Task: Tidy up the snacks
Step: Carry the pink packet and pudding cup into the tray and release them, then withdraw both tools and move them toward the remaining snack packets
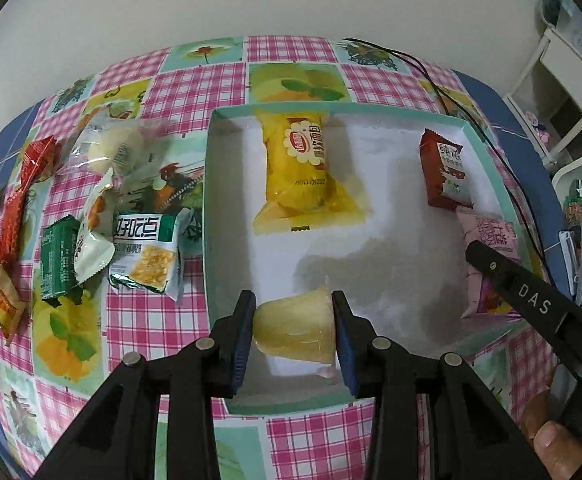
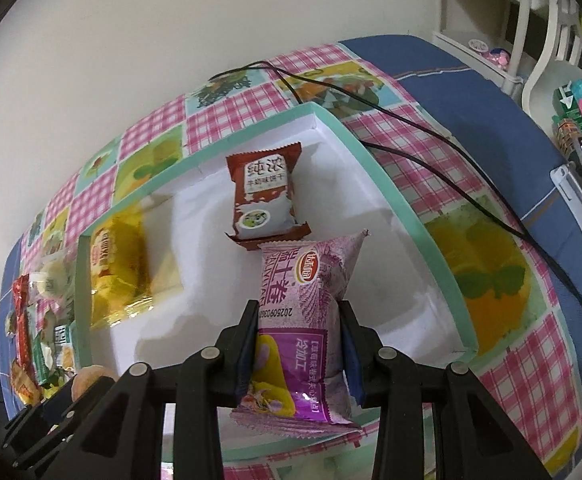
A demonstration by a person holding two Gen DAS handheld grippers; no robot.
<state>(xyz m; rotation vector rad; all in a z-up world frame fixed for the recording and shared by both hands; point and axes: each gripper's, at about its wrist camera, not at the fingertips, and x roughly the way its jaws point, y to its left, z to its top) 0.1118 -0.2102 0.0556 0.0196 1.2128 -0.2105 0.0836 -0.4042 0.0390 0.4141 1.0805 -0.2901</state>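
Note:
My left gripper [image 1: 294,334] is shut on a yellow jelly cup [image 1: 296,326], held over the near part of a shallow white box with a teal rim [image 1: 207,208]. My right gripper [image 2: 300,344] is shut on a purple snack packet [image 2: 305,320], over the same box [image 2: 411,216]. Inside the box lie a yellow bread packet [image 1: 297,168] and a brown biscuit packet [image 1: 445,172], which also shows in the right wrist view [image 2: 265,196]. The right gripper's arm [image 1: 531,300] and the purple packet [image 1: 491,236] appear at the right of the left wrist view.
A pile of loose snacks [image 1: 91,220] lies on the checked tablecloth left of the box, among them a green and white cracker packet [image 1: 149,252]. A black cable [image 2: 431,160] runs past the box's far right side. White furniture [image 2: 531,40] stands beyond the table's right edge.

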